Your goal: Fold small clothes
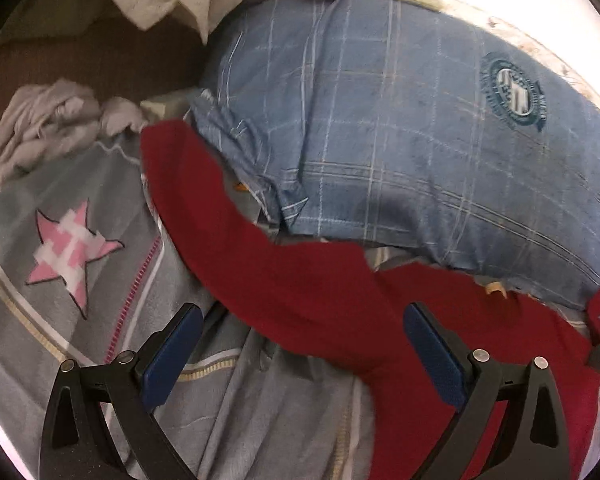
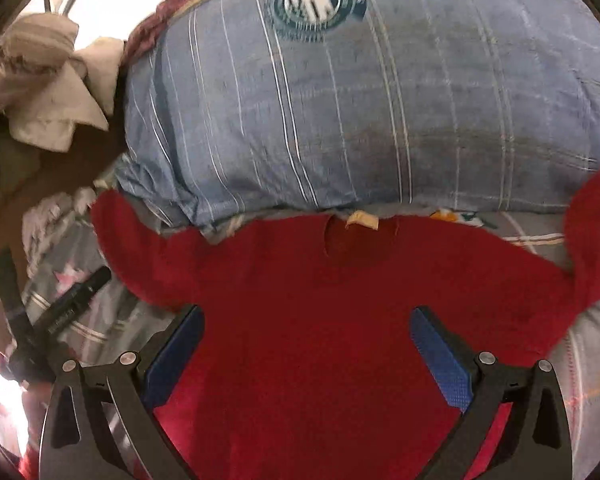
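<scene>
Red shirt (image 2: 308, 320) beneath both spread claws (image 2: 306, 344)

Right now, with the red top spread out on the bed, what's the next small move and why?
Probably lower the right tongs onto the red top and pinch its right sleeve. Both tongs are open and hold nothing, the top lies spread flat with its neck label toward the blue pillow, and that sleeve is curled upward, so it likely needs folding inward first.

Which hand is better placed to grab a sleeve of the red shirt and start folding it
Probably the left. The left gripper hovers open right over the red knit shirt's long sleeve on the grey star-print bedding. The right gripper is open over the chest; the other sleeve lies farther off.
</scene>
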A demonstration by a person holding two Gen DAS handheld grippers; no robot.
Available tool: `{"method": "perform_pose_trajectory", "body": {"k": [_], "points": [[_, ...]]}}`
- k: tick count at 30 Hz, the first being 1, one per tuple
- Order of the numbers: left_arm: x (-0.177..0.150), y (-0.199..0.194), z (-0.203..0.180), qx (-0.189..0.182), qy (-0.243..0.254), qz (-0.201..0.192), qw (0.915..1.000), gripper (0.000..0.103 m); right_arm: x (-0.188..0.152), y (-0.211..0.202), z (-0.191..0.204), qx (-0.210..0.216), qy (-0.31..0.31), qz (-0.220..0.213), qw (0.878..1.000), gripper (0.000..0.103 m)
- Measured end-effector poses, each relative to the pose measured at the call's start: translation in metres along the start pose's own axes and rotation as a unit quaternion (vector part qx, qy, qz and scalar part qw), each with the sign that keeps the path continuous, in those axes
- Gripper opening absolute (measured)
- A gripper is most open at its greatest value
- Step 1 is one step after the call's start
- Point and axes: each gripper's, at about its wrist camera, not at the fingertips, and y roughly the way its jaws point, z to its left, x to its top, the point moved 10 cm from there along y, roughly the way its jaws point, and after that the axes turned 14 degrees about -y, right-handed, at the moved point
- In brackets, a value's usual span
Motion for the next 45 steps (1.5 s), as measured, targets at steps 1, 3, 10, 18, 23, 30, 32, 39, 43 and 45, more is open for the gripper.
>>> {"method": "perform_pose_trajectory", "body": {"k": [1,3,10,18,23,30,32,39,43,45], "points": [[0.001,0.005,-0.002,0.006,0.002,-0.003,1.0,0.101,-0.004,0.009,-0.001,-0.003,-0.005,0.007,1.0,0.102],[0.002,0.018,-0.011,0.014,0.013,-0.003,0.9998,0.101,-0.008,0.019,-0.005,-0.012,-0.01,0.011,1.0,0.102],[-0.011,0.054,-0.037,0.014,0.044,0.011,0.9989,0.101,-0.02,0.034,-0.035,-0.027,0.022,0.023,0.999,0.102],[-0.021,0.067,-0.036,0.024,0.061,0.005,0.9978,0.101,-0.023,0.035,-0.053,-0.033,0.047,0.024,0.998,0.102],[-0.022,0.061,-0.031,0.025,0.06,-0.004,0.9979,0.101,-0.023,0.037,-0.05,-0.036,0.039,0.029,0.998,0.103],[-0.021,0.064,-0.029,0.029,0.057,0.001,0.998,0.101,-0.024,0.042,-0.051,-0.035,0.034,0.027,0.998,0.102],[-0.021,0.063,-0.029,0.029,0.056,0.001,0.998,0.101,-0.024,0.043,-0.051,-0.039,0.028,0.027,0.998,0.101],[-0.02,0.064,-0.028,0.029,0.058,0.003,0.9979,0.101,-0.023,0.043,-0.048,-0.038,0.025,0.029,0.999,0.101],[-0.02,0.065,-0.026,0.03,0.051,0.006,0.9983,0.101,-0.024,0.045,-0.048,-0.037,0.025,0.032,0.998,0.101],[-0.02,0.065,-0.026,0.03,0.049,0.007,0.9983,0.101,-0.026,0.046,-0.049,-0.036,0.026,0.035,0.998,0.101]]}}
